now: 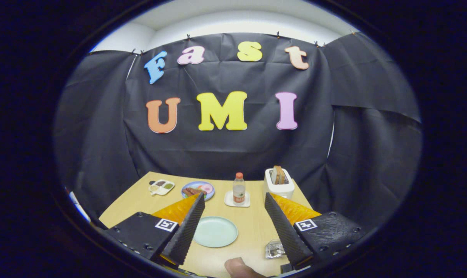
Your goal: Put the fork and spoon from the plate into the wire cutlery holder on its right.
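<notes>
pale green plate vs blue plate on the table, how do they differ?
The pale green plate lies bare between the open gripper's fingers; the blue plate, beyond the left finger, carries food. The green one sits nearer and looks larger; the blue one is partly hidden by that finger. Both are round and flat on the wooden table.

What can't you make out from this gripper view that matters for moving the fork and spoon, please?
- Fork and spoon: the green plate between the fingers looks bare; cutlery cannot be made out.
- Wire holder: partly hidden behind the right finger, contents unclear.
- Food on the blue plate and the small tray: too small to identify.
- Toaster: its base is covered by the finger.
- The gripper is open, holding nothing.
</notes>
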Demonstrator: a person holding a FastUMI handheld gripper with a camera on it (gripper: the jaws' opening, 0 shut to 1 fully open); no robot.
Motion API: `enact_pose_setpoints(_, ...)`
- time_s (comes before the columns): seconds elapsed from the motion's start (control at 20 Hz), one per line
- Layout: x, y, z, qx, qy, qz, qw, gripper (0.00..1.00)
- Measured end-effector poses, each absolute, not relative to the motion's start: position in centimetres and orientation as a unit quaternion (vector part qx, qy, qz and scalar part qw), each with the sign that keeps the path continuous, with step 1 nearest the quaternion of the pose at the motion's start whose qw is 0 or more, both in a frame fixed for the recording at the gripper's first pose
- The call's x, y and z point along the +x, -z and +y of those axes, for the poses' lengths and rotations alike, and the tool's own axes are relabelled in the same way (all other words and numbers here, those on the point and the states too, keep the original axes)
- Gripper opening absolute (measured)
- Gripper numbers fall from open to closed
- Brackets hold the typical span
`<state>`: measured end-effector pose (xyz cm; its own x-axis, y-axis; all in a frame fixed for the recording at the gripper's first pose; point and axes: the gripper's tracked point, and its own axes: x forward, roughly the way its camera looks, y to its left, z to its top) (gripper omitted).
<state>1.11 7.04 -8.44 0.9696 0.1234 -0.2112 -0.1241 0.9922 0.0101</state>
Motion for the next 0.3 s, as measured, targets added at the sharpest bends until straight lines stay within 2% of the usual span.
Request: enact_pose_setpoints(0.3, -0.6, 3.7, 9.5, -0.012, -0.067, 0.034, 0.997, 0.94)
